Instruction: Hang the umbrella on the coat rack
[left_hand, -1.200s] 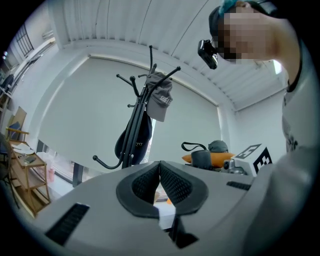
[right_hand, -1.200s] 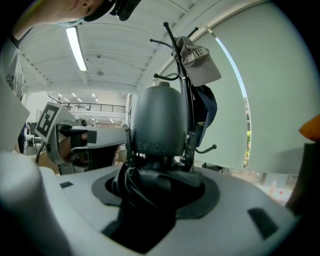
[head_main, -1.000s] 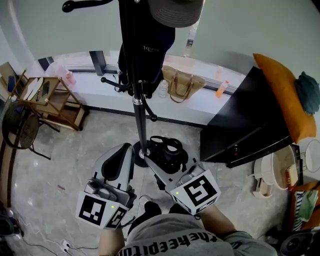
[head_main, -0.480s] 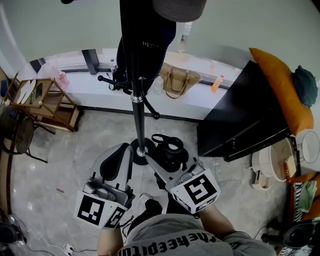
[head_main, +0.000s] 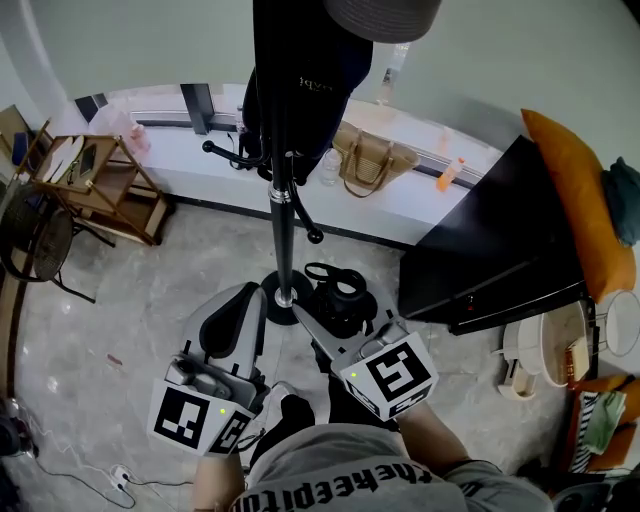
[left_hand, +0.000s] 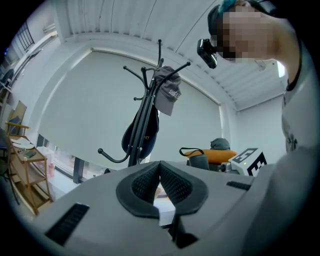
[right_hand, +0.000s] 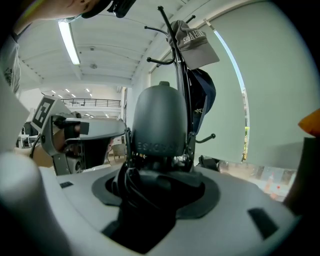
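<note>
A black coat rack (head_main: 279, 200) rises in front of me from a round base (head_main: 285, 297); a grey cap (head_main: 385, 15) and a dark bag (head_main: 305, 85) hang on it. My right gripper (head_main: 325, 335) is shut on a folded black umbrella (head_main: 335, 298), whose strap loop lies just right of the base. In the right gripper view the umbrella's grey handle (right_hand: 159, 120) stands up between the jaws of the right gripper (right_hand: 155, 185), with the coat rack (right_hand: 177, 60) behind. My left gripper (head_main: 240, 305) is shut and holds nothing; its pads (left_hand: 172, 182) meet, and beyond them stands the coat rack (left_hand: 145, 120).
A black cabinet (head_main: 490, 250) with an orange cushion (head_main: 575, 190) stands at the right. A tan handbag (head_main: 372, 160) and bottles sit on the window ledge behind the rack. A wooden shelf (head_main: 95, 185) and a chair (head_main: 40, 250) are at the left, a white bucket (head_main: 565, 340) at the far right.
The head view has swung a little, so the rack sits slightly further right in the picture. Both grippers keep their places and the right one still holds the umbrella.
</note>
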